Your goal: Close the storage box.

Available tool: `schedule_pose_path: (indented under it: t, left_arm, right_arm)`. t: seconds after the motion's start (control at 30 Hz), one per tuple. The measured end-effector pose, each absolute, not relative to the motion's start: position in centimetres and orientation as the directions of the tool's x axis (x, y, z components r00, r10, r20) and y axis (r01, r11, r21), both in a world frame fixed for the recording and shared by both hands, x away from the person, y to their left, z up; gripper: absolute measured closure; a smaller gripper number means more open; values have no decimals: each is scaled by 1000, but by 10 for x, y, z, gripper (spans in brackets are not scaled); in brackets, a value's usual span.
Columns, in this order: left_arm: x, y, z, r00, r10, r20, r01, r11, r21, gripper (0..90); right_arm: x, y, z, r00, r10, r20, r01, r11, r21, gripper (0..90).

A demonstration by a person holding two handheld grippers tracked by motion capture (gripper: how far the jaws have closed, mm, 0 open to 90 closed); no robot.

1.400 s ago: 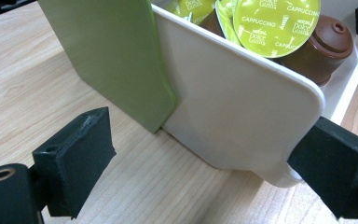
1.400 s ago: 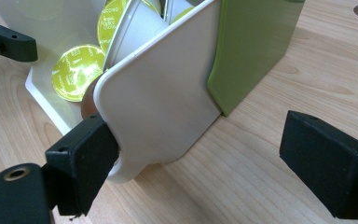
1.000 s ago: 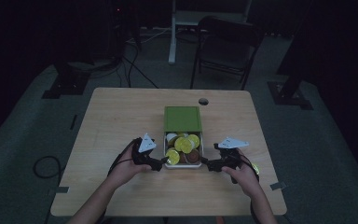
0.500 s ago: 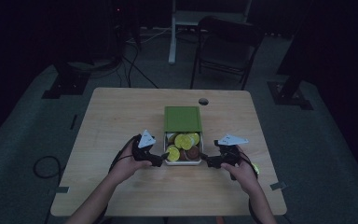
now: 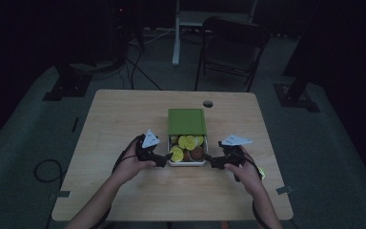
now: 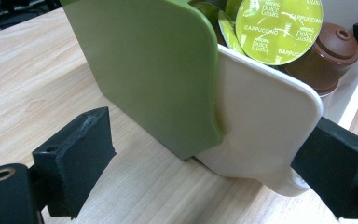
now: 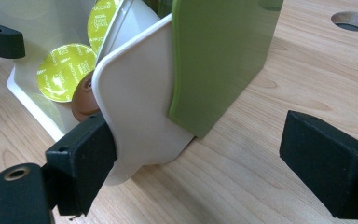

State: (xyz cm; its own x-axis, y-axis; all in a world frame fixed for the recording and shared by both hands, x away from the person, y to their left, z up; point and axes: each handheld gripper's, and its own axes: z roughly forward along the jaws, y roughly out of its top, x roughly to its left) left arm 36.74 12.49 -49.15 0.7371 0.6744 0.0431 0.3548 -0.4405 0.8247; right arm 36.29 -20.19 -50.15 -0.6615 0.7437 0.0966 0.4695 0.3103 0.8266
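Observation:
A white tray [image 5: 187, 163] of green-topped and brown coffee capsules [image 5: 186, 142] sits mid-table, its far half under a green sleeve [image 5: 186, 121]. My left gripper [image 5: 164, 160] is open at the tray's near left corner. In the left gripper view the tray's white wall [image 6: 261, 116] and the green sleeve [image 6: 144, 70] stand between the spread jaws of the left gripper [image 6: 205, 154], and one jaw meets the tray's corner. My right gripper [image 5: 211, 163] is open at the near right corner. In the right gripper view one jaw of the right gripper [image 7: 200, 144] touches the white wall [image 7: 135, 102].
The wooden table [image 5: 124, 119] has a round cable hole [image 5: 208, 103] behind the sleeve. A dark chair [image 5: 231, 43] and stands sit on the floor beyond the far edge. Bare wood lies on both sides of the tray.
Both grippers have edged forward a little, and the white tray has slid slightly farther under the green sleeve.

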Motion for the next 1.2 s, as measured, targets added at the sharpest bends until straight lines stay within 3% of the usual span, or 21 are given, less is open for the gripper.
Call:
schedule_pose_path:
  t: [0.8, 1.2]
  left_arm:
    - [389, 125, -494, 697, 716, 35, 373, -404, 835, 88]
    - [395, 121, -492, 677, 732, 77, 360, -421, 833, 85]
  right_arm:
    - [383, -198, -502, -620, 778, 107, 487, 275, 829, 114]
    - [389, -197, -504, -586, 802, 111, 490, 242, 837, 114]
